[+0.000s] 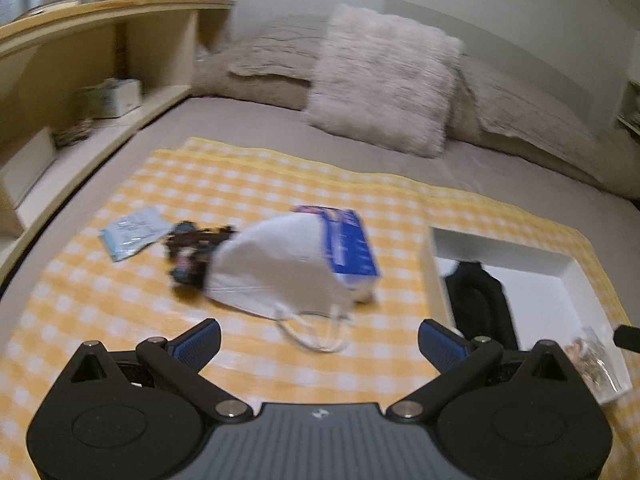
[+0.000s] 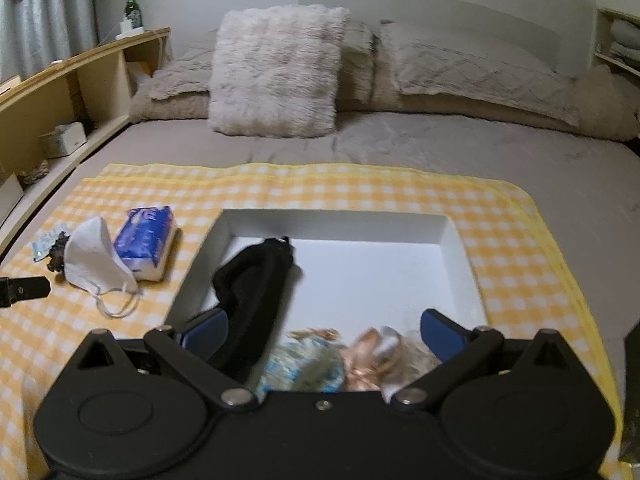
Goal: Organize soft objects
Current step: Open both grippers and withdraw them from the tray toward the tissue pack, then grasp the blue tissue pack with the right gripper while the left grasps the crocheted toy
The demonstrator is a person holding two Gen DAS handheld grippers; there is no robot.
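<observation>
A white face mask (image 1: 272,268) (image 2: 94,256) lies on the yellow checked cloth (image 1: 240,184) (image 2: 360,184), leaning on a blue tissue pack (image 1: 350,244) (image 2: 146,240). A dark tangled item (image 1: 192,252) and a pale blue packet (image 1: 132,232) lie left of the mask. My left gripper (image 1: 320,340) hovers open just before the mask's ear loops, holding nothing. My right gripper (image 2: 324,334) stands open over the near end of a white box (image 2: 460,240) (image 1: 500,248). In the box lie a black cloth (image 2: 256,284) (image 1: 480,300) and a wrapped pastel bundle (image 2: 340,360) between the fingers.
The cloth covers a grey bed (image 2: 400,144) with a fluffy cushion (image 2: 276,72) (image 1: 384,76) and pillows at the head. A wooden shelf unit (image 1: 80,60) (image 2: 60,88) runs along the left side, carrying a bottle (image 2: 132,8) and small boxes.
</observation>
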